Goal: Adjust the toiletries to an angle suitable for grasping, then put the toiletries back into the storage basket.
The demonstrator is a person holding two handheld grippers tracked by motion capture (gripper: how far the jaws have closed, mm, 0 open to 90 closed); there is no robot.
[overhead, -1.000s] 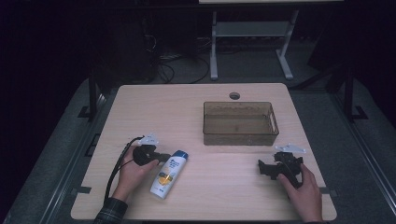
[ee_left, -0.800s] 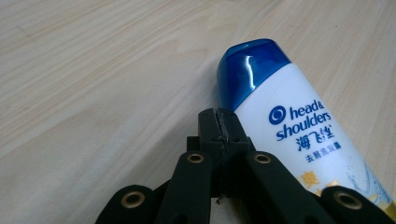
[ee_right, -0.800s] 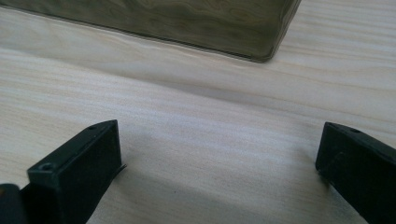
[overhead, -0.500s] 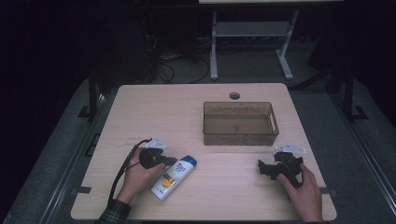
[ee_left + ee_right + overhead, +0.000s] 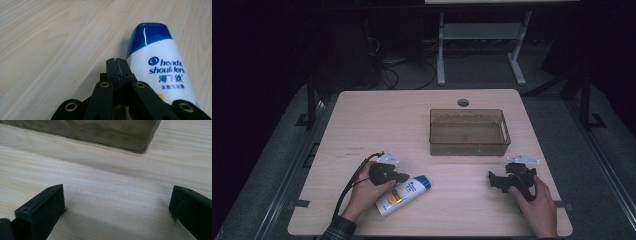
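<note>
L gripper [image 5: 399, 176] has slid across the table toward the person's right over the last sec, and the Head & Shoulders shampoo bottle [image 5: 403, 194] has swung with it: blue cap [image 5: 149, 35] earlier pointed up-table, now aims right, toward the bin side. Bottle lies flat on the wooden table [image 5: 377, 120], front-left area, well apart from the brown translucent bin [image 5: 469, 132]. L jaws are pressed together w/ nothing between them; in the left gripper view the closed tip sits just beside the bottle's shoulder, touching or nearly, so this looks like a nudge, not a grab. R gripper [image 5: 498, 180] hasn't moved, resting on the table near the bin's front corner, jaws spread wide, empty. Judgement: bottle is being lined up for a pick; L must open before any grasp.
</note>
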